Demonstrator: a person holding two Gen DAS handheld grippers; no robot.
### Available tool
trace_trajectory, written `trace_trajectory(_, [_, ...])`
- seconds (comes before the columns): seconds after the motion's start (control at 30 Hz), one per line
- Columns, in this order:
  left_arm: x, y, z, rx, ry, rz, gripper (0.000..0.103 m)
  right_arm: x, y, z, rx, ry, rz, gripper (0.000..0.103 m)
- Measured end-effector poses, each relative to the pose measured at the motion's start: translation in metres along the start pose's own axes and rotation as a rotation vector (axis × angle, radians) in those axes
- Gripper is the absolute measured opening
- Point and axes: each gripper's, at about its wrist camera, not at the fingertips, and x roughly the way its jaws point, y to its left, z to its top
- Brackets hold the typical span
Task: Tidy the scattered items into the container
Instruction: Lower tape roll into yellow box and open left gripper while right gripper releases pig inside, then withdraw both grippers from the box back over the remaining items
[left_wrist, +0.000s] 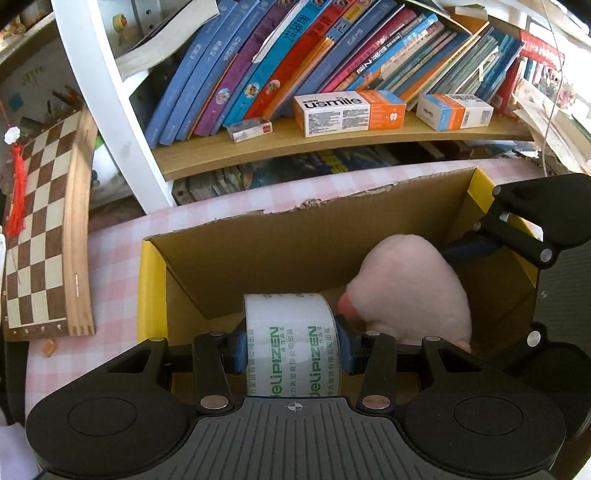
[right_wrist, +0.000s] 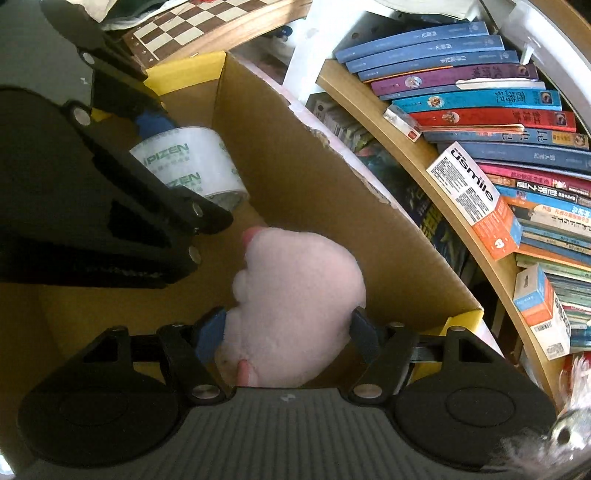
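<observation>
Tape roll: the white tape roll (left_wrist: 291, 347) with green print sits inside the cardboard box (left_wrist: 236, 266), at about 6 o'clock in the left wrist view.
Left gripper: the left gripper (left_wrist: 291, 349) clamps the roll across its width; a blue pad (left_wrist: 239, 350) presses on each flat side, jaws partly closed.
Plush toy: the pink plush toy (right_wrist: 295, 306) lies in the same box, at about 3 o'clock from the roll and just beside it in the left wrist view.
Right gripper: the right gripper (right_wrist: 288, 332) straddles the toy, jaws fairly wide; its blue pads (right_wrist: 210, 334) lie against the fur on both sides, but whether they press cannot be told.
Box: brown inside, with yellow corner edges and a torn far rim, it stands on a pink checked cloth (left_wrist: 110, 258).
Shelf: at 12 o'clock, a wooden shelf (left_wrist: 332, 144) carries leaning books (left_wrist: 258, 66) and an orange-and-white carton (left_wrist: 349, 112).
Chessboard: a chessboard (left_wrist: 40, 229) leans at 9 o'clock.
</observation>
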Motion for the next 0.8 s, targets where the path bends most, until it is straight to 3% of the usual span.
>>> trace_trajectory(0.03, [0.000, 0.000, 0.000, 0.002, 0.000, 0.000, 0.046, -0.001, 0.000, 0.000, -0.001, -0.007, -0.003, 0.075])
trace_trajectory(0.17, [-0.012, 0.001, 0.001, 0.000, -0.039, 0.003, 0.072, -0.011, -0.004, -0.001, 0.020, -0.053, -0.014, 0.083])
trace_trajectory(0.2, [-0.016, 0.001, 0.001, -0.001, -0.050, 0.007, 0.073, -0.014, -0.005, -0.001, 0.032, -0.066, -0.010, 0.084])
trace_trajectory(0.53, [-0.094, 0.003, -0.007, -0.030, -0.247, 0.011, 0.074, -0.091, -0.010, -0.024, 0.156, -0.291, 0.009, 0.085])
trace_trajectory(0.8, [-0.151, -0.010, -0.040, -0.058, -0.374, -0.037, 0.075, -0.146, 0.010, -0.053, 0.240, -0.405, 0.002, 0.085])
